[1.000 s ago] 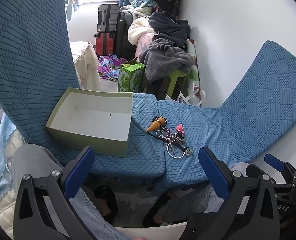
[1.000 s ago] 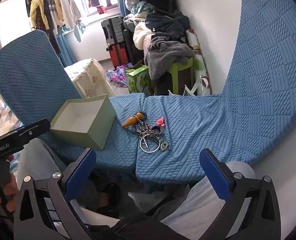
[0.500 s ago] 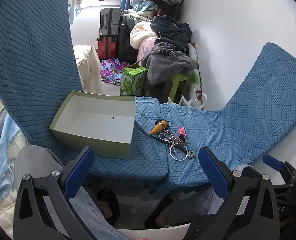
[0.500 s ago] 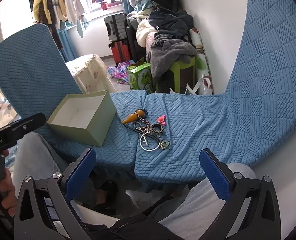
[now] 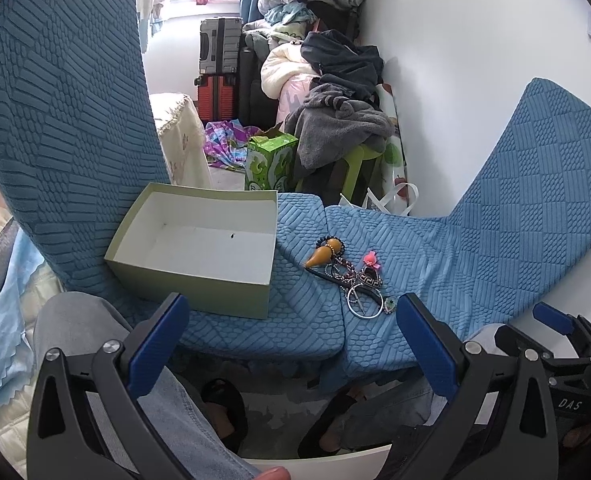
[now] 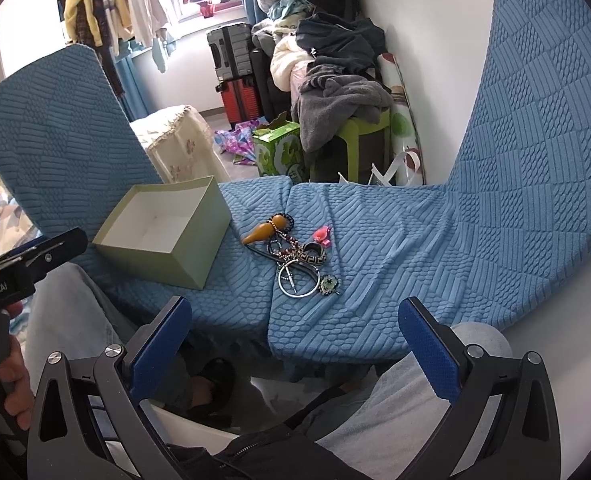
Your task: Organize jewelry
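A small heap of jewelry (image 5: 349,272) (image 6: 295,254) lies on the blue cushion: an orange gourd pendant (image 5: 324,253) (image 6: 265,230), dark beads, a pink charm (image 5: 371,259) (image 6: 322,235), a patterned band, a silver ring (image 5: 364,302) (image 6: 298,280) and a green-stone piece (image 6: 329,285). Left of the heap stands an empty pale green box (image 5: 199,240) (image 6: 163,230). My left gripper (image 5: 291,344) hangs open in front of the cushion's near edge, holding nothing. My right gripper (image 6: 295,348) is also open and empty, short of the heap.
The blue cushion (image 5: 475,248) (image 6: 435,240) curves up at both sides against a white wall. A person's knees in grey and denim sit below the grippers. Behind are a green carton (image 5: 269,162), a stool piled with clothes (image 5: 343,132), suitcases (image 5: 219,72) and a cloth-covered stand (image 6: 175,144).
Both cameras have drifted slightly, so the box and jewelry sit a little lower and closer in view. Nothing on the cushion has moved, and both grippers stay open.
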The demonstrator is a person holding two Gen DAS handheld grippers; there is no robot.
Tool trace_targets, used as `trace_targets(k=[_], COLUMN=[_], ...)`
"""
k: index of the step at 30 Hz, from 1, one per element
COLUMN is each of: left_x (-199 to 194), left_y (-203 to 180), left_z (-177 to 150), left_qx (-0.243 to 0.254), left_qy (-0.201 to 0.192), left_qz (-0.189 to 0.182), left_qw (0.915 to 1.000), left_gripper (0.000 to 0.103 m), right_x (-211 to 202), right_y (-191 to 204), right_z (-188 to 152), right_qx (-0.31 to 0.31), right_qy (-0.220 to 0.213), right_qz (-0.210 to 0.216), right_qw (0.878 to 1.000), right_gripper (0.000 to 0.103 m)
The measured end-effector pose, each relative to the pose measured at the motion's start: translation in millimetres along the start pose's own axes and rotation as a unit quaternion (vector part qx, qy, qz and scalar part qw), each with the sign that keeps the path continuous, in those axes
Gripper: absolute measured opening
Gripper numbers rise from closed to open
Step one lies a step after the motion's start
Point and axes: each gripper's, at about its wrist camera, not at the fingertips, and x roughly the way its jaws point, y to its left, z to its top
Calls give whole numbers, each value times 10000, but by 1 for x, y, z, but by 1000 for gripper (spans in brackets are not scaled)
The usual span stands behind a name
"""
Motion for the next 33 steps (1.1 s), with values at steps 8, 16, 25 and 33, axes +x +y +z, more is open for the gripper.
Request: trace_targets(k=[8,16,25,33], left_x=[-1,0,3,10], left_y=[-2,1,-1,-9], left_z=[-2,-2,-3,-5], left_qx=[65,40,8,122], left_qy=[16,20,28,84], left_qz=[19,12,-31,-55], left_qw=[10000,10000,10000,9999], left_gripper=[103,103,103,103], right_x=[-1,0,1,4], right_y=[2,2,0,-6], right_z=[1,1,-1,-2], right_qx=[-42,-119,-69,0], right_qy=[-36,12,-30,-91], right_qz=[-12,-49,-119,-130], right_qw=[10000,9999,9999,9999], right_gripper=[103,103,103,103])
